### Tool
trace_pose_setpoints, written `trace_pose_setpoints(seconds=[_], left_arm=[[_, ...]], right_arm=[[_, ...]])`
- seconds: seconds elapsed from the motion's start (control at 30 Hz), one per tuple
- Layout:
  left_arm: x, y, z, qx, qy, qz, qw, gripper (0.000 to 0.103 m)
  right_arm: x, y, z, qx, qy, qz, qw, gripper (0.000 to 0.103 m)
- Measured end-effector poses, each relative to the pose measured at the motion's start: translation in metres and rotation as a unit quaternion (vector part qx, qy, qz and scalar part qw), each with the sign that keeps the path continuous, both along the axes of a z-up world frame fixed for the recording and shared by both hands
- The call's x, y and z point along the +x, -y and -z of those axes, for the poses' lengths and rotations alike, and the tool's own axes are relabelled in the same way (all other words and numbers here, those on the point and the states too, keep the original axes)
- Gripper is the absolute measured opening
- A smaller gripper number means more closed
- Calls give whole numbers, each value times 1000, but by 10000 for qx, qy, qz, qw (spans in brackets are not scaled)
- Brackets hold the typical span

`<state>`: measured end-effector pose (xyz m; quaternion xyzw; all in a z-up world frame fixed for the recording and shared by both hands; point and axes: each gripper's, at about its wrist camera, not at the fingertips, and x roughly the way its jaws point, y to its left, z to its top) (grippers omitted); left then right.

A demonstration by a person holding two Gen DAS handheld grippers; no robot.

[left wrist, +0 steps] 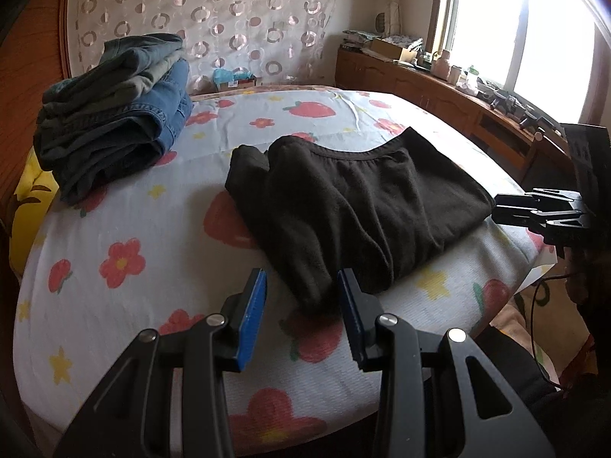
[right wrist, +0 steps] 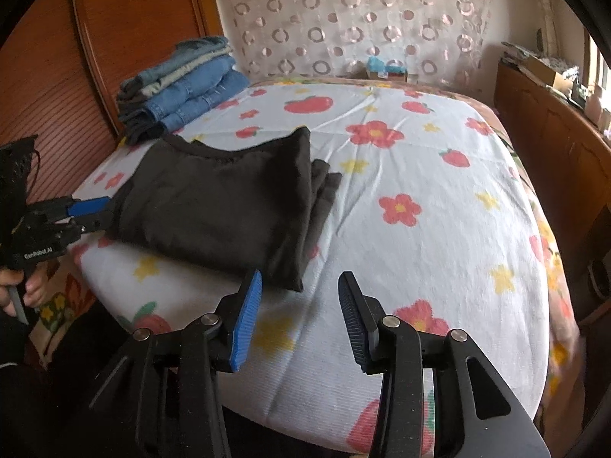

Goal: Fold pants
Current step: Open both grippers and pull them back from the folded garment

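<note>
Black pants (left wrist: 343,198) (right wrist: 221,206) lie folded into a thick rectangle on the flower-printed bed sheet (left wrist: 152,229) (right wrist: 420,229), waistband toward the far side. My left gripper (left wrist: 301,273) (right wrist: 105,212) is open at one end of the bundle, and a near corner of the cloth lies loosely between its blue pads (left wrist: 252,316) without being pressed. My right gripper (right wrist: 301,273) (left wrist: 500,210) stands open at the other end, its blue pad (right wrist: 244,324) just beside the pants' near corner, with only sheet between its fingers.
A stack of folded jeans (left wrist: 114,114) (right wrist: 183,87) sits at the far corner by the wooden headboard (right wrist: 57,95). A wooden cabinet (left wrist: 439,95) with clutter runs under the window. A hand (right wrist: 34,290) holds the left gripper off the bed's edge.
</note>
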<state>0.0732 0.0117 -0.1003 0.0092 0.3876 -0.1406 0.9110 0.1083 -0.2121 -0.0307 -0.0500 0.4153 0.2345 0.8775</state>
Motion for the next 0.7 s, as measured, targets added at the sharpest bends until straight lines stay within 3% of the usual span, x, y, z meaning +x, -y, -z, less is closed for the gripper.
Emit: trace_pose_setpoints(seconds=[0.17,0.4,0.53,0.7], left_arm=[[2,2,4,82,-52,-4,10000,37],[1,2,3,96,-38,0,9999,38],[1,2,3,95,-33,5,9999,38],[2,2,3,95,-40,-6,9999,38]], right_arm=[[0,-4,2,-15,17,-98,9999,42],[1,-9,3,-22,29,-261,9997,26],[4,-9,3,62,6,-251,9997,24],[2,-6,1,121,29,-299,9995,4]])
